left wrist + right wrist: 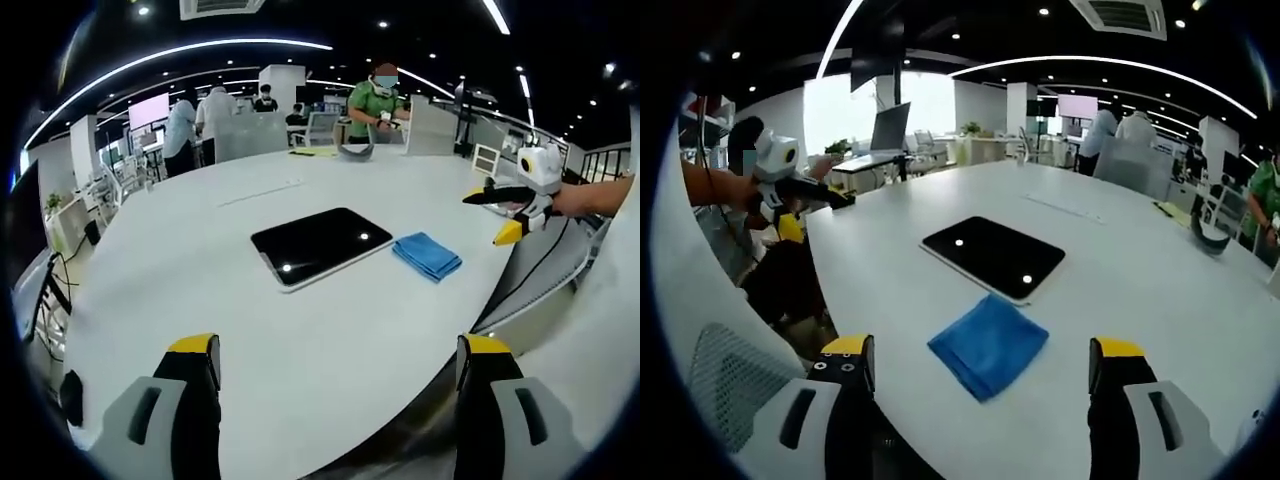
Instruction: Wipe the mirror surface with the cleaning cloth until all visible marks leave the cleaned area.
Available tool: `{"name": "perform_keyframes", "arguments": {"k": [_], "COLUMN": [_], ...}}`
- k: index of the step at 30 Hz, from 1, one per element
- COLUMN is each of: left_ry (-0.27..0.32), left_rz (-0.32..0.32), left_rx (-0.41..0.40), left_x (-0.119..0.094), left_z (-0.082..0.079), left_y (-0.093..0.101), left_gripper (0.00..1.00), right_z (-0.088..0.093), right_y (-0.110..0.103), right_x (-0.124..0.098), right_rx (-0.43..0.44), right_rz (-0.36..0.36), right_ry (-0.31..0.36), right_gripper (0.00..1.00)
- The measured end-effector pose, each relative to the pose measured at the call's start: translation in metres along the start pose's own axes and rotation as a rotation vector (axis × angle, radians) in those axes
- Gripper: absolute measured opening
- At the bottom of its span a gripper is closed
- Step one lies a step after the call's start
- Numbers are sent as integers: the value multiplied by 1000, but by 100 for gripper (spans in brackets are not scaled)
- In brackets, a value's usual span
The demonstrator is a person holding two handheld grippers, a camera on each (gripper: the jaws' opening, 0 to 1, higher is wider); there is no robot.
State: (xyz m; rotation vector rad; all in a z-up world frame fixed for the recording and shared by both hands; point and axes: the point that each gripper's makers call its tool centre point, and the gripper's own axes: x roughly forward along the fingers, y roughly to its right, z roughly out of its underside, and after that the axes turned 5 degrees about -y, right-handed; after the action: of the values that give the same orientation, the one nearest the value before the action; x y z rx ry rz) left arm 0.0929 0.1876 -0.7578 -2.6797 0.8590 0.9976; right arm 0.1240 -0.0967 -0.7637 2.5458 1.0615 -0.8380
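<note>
A dark rectangular mirror (318, 244) lies flat on the white table (200, 280), reflecting ceiling lights. A folded blue cleaning cloth (427, 255) rests just beside its right edge, apart from it. In the right gripper view the cloth (989, 344) lies close in front of the jaws, with the mirror (993, 256) behind it. My left gripper (340, 375) stands open above the table's near side, nothing between its jaws. My right gripper (975, 375) is open too, just short of the cloth. The right gripper (505, 215) shows at the right of the left gripper view, held in a hand.
The table's curved edge (500, 300) runs near the cloth. A person in green (378, 100) works at the far end, with others behind. A mesh chair back (730, 390) stands at the lower left of the right gripper view. The left gripper (805, 205) hovers by the table's left rim.
</note>
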Motion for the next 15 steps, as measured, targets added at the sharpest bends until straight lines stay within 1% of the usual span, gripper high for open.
{"name": "perform_keyframes", "arguments": {"k": [6, 15], "left_ry": [3, 5], "left_rz": [4, 3], "left_rx": [3, 6], "left_x": [-1, -1], "left_z": [-1, -4], "left_y": [-1, -1], "left_gripper": [99, 99], "right_z": [2, -2], "right_y": [1, 4], "right_x": [1, 1], "right_rx": [1, -9], "right_rz": [2, 3], "right_ry": [-4, -5], "right_gripper": [88, 88]}}
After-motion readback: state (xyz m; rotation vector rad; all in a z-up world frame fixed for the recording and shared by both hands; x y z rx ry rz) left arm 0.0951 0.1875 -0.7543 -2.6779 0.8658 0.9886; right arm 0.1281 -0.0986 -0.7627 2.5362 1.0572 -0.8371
